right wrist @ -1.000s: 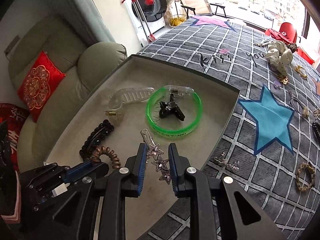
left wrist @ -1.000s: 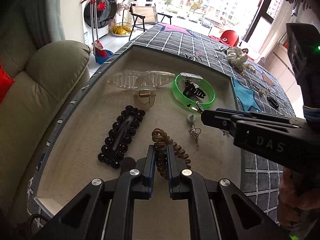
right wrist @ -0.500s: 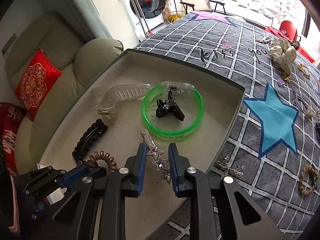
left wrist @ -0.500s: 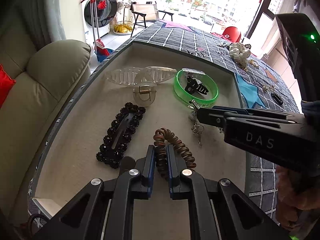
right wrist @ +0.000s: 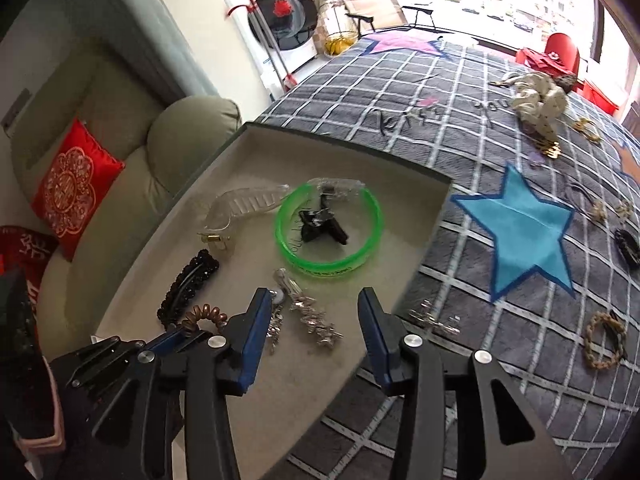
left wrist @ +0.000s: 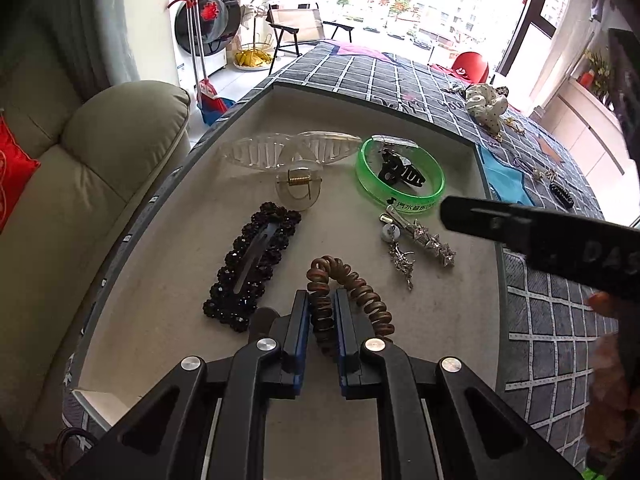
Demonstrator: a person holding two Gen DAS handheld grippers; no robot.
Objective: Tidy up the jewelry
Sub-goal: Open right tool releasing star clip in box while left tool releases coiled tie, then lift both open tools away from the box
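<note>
Left tongs (left wrist: 322, 320) are closed on the brown coil hair tie (left wrist: 348, 292), which loops out ahead of the tips and to their right, low over the beige tray (left wrist: 460, 320). Just left of these tongs lies the black beaded barrette (left wrist: 252, 268). Right tongs (right wrist: 316, 320) stand wide open with nothing held; the silver star clip (right wrist: 314, 318) lies on the tray floor between their tips. Straight ahead of them is the green bangle (right wrist: 326, 268), ringing a black claw clip (right wrist: 322, 226). Right of them a blue star (right wrist: 520, 236) marks the checked blanket (right wrist: 460, 80).
</note>
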